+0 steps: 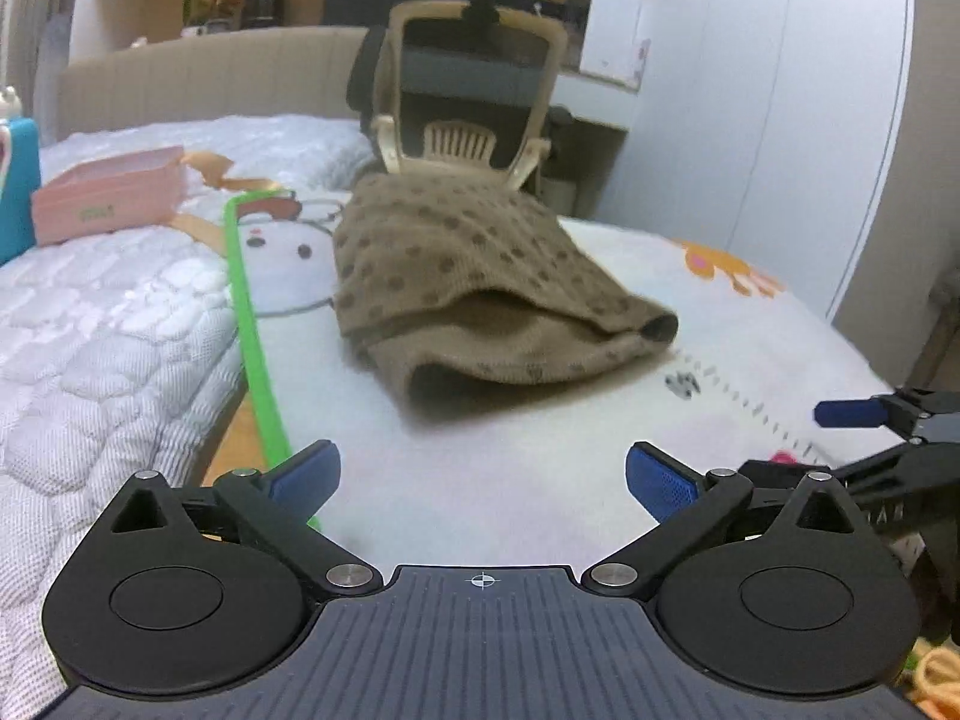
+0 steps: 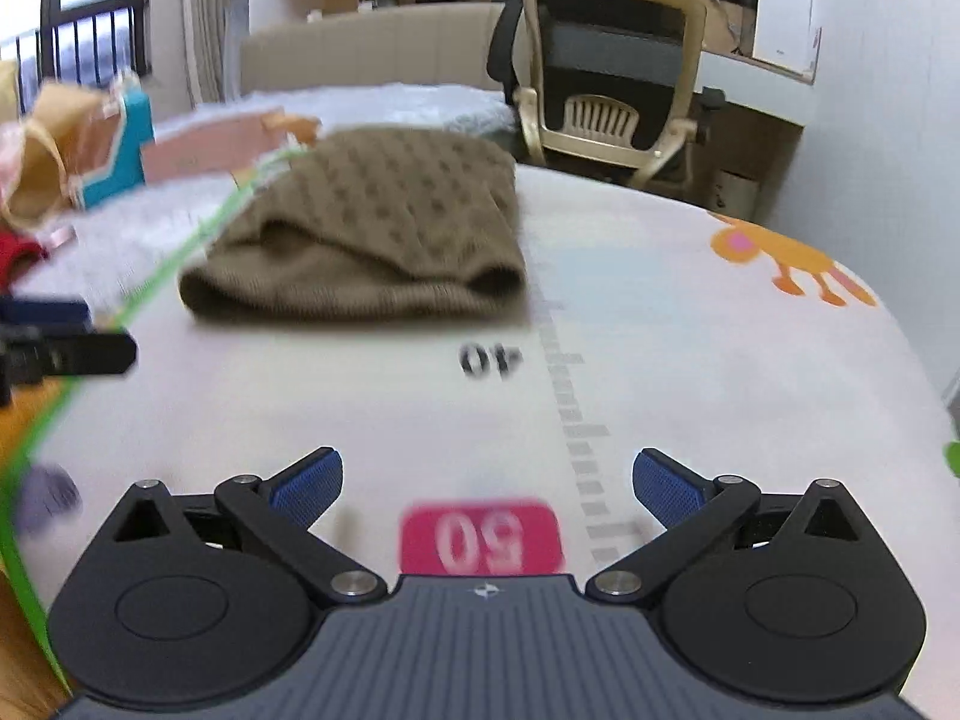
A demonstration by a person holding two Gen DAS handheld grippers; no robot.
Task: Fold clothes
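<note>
A brown knitted garment with dark dots [image 1: 474,288] lies folded into a thick bundle on the white play mat [image 1: 480,480]. The right wrist view shows the same garment [image 2: 372,228] ahead and slightly left. My left gripper [image 1: 480,480] is open, a short way back from the bundle, with only mat between its blue pads. My right gripper [image 2: 486,486] is open too, over the mat near a pink "50" mark, nothing between its fingers. The right gripper [image 1: 864,420] shows at the right edge of the left wrist view; the left gripper [image 2: 54,336] shows at the left edge of the right wrist view.
A green strip [image 1: 252,348] edges the mat on the left, beside a quilted white bed [image 1: 90,324] with a pink box [image 1: 108,198] and a blue object [image 1: 18,180]. A beige office chair [image 1: 468,90] stands behind the garment. A white wall [image 1: 780,120] is at right.
</note>
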